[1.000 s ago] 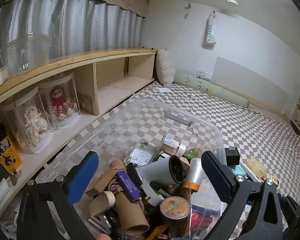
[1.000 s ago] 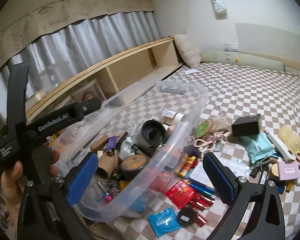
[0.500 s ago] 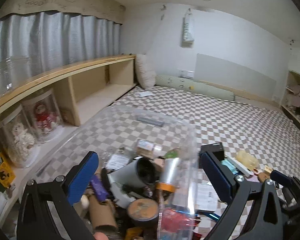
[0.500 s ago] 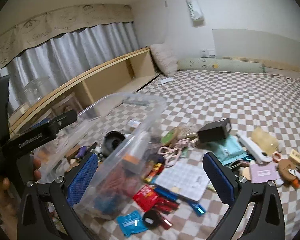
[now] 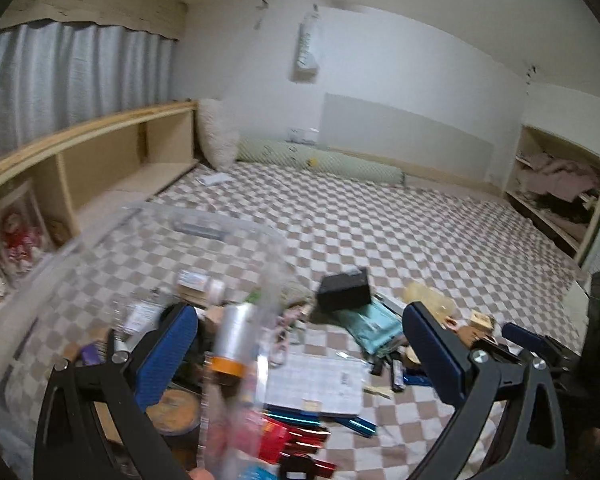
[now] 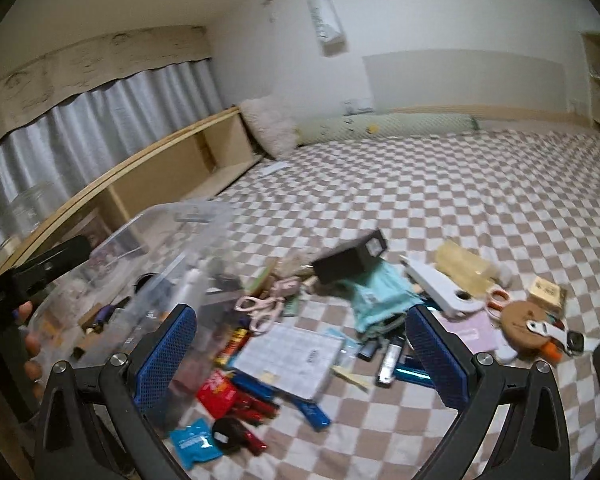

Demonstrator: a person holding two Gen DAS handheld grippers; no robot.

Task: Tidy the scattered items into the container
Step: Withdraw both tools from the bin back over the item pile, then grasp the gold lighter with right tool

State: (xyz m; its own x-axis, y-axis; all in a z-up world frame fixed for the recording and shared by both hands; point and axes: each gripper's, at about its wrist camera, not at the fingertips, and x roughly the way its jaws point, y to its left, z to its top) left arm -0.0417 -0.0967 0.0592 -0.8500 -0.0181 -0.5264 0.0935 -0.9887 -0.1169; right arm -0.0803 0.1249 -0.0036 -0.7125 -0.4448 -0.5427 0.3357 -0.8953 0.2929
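Note:
A clear plastic container [image 5: 236, 224] [image 6: 172, 240] with several items inside stands at the left on the checkered mat. Scattered items lie to its right: a black box [image 5: 344, 288] [image 6: 350, 260], a teal pouch [image 6: 380, 296], pink scissors [image 6: 264, 308], a white gridded sheet [image 5: 316, 384] [image 6: 292, 356], a red packet [image 6: 216, 394], a blue packet [image 6: 194, 442]. My left gripper [image 5: 300, 356] is open and empty, over the container's right wall. My right gripper [image 6: 304, 356] is open and empty, above the sheet.
A wooden shelf unit [image 5: 100, 160] runs along the left wall with dolls [image 5: 18, 236] in clear cases. A pillow [image 5: 218, 140] and green bolster [image 5: 320, 162] lie at the back. A brown round toy [image 6: 528, 326] and yellow item [image 6: 464, 266] lie right.
Both grippers have swung to the right, away from the container's inside and toward the scattered pile on the mat. Both stay open and empty.

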